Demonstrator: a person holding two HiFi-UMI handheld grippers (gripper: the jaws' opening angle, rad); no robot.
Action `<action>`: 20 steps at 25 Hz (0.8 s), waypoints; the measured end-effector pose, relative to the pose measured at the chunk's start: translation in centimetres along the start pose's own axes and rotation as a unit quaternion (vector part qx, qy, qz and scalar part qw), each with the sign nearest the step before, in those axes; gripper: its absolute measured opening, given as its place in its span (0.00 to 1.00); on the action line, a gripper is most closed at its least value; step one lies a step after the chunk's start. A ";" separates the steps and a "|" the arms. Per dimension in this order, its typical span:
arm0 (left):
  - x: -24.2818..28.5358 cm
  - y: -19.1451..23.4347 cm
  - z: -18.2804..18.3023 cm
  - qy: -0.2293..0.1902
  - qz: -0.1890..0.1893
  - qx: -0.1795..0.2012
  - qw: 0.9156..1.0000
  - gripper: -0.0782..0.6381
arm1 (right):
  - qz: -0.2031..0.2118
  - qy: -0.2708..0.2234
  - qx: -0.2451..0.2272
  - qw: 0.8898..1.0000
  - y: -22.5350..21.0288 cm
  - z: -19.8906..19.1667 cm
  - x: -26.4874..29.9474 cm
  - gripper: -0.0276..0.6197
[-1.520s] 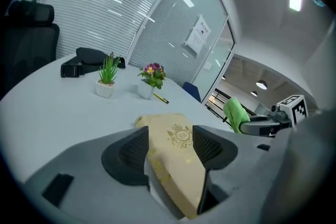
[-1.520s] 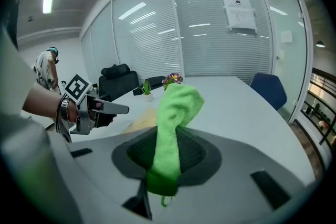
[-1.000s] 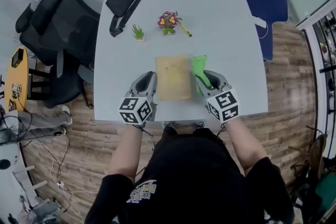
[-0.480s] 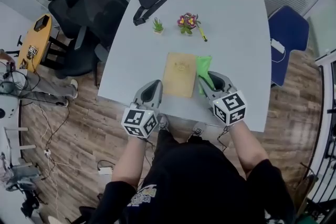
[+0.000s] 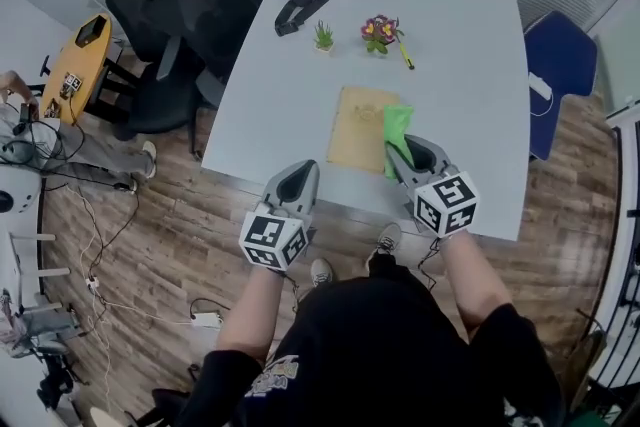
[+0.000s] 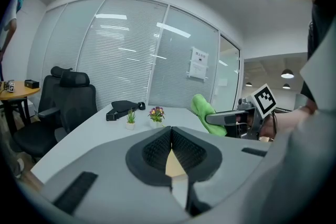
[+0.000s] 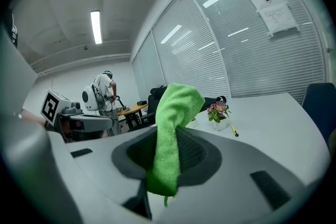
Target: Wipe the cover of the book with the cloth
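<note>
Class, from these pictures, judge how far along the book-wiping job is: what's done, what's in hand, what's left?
Done: the green cloth is picked up, clamped between the jaws of the right gripper. In hand: the cloth hangs at the right edge of the tan book; the left gripper, shut and empty, sits at the table near edge. Left: wiping across the cover, which nothing shows as begun.

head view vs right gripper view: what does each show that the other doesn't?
Only the head view: the book lying flat on the table, with the cloth hanging by its right edge, and the wood floor. Only the right gripper view: close up, the right gripper with its jaws clamped on the cloth, a paper notice on the glass wall, and a ceiling light. Both: the cloth, the flowers, the yellow pen and the left gripper.
</note>
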State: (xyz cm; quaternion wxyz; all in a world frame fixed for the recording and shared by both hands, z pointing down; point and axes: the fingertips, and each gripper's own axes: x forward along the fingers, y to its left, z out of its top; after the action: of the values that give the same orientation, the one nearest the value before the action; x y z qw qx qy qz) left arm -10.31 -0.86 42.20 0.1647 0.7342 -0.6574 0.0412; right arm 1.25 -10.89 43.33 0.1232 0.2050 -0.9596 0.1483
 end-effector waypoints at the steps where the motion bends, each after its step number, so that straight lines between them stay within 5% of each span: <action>1: -0.7 0.2 0.0 -0.001 -0.004 0.003 1.000 0.12 | -0.006 -0.002 0.001 1.000 0.7 0.0 -0.1 0.19; 20: -11.2 -2.3 -1.9 -0.020 -0.146 0.041 0.988 0.12 | -0.171 -0.047 0.010 0.984 13.3 -4.2 -10.4 0.19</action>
State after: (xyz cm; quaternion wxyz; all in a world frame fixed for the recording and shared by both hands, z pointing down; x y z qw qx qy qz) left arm -9.20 10.52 40.42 0.1257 0.8289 -0.5443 0.0293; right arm 5.49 5.85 41.02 0.0990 0.3739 -0.9136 0.1251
